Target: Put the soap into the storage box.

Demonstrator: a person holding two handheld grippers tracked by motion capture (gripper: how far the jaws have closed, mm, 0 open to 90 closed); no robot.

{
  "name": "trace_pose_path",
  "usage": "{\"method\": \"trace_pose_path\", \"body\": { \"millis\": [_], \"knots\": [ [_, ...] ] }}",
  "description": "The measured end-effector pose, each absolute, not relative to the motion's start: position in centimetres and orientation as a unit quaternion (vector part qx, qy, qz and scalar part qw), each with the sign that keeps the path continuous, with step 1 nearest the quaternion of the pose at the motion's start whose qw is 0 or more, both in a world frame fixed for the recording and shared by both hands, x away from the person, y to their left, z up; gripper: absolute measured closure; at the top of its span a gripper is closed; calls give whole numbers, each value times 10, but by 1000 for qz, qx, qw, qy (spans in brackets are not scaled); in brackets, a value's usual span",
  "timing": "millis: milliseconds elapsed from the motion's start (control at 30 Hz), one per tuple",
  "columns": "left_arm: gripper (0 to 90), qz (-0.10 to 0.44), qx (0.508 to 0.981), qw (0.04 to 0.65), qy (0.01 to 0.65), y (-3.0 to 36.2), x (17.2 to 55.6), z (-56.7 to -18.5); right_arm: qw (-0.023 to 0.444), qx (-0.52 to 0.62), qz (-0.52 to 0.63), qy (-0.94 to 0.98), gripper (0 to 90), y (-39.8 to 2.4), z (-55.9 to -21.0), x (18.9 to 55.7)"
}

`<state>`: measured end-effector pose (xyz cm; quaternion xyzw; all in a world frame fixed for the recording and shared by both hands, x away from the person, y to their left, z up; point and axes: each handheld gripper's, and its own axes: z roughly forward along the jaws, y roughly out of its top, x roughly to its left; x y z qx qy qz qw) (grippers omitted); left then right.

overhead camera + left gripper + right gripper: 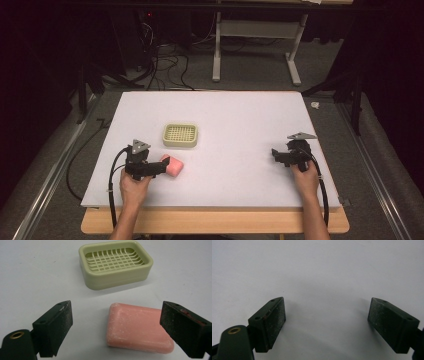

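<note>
While the left gripper point(115, 327) straddles the pink soap bar point(136, 328) with jaws spread wide, not yet clamped, step looks like pre-grasp. Soap lies near table's point(240, 115) front-left corner, just before the soap dish point(180, 135). Next: close on soap. Right gripper point(327, 320) released, idle near right edge. One soap, one dish, two grippers.

A white tabletop point(240, 120) on a wooden board sits over grey carpet floor point(250, 70), with a white-legged table frame point(218, 45) and tangled black cables point(160, 65) behind, metal rails point(47, 185) alongside, and dark surroundings beyond.
</note>
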<state>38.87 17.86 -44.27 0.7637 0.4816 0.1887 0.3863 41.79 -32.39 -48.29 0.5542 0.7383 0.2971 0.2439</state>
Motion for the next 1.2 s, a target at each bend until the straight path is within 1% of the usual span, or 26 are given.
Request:
{"method": "trace_pose_path", "body": {
  "millis": [367, 500, 1000, 1200],
  "knots": [
    [107, 181, 777, 383, 467, 164, 383, -448, 244, 554, 297, 738, 153, -324, -483, 418],
    [77, 176, 782, 376, 464, 159, 384, -452, 244, 554, 297, 738, 153, -324, -483, 418],
    [19, 173, 802, 345, 456, 150, 388, -465, 244, 555, 297, 738, 153, -324, -483, 418],
    [18, 172, 808, 335, 454, 147, 390, -469, 244, 555, 297, 738, 153, -324, -483, 418]
  ]
}}
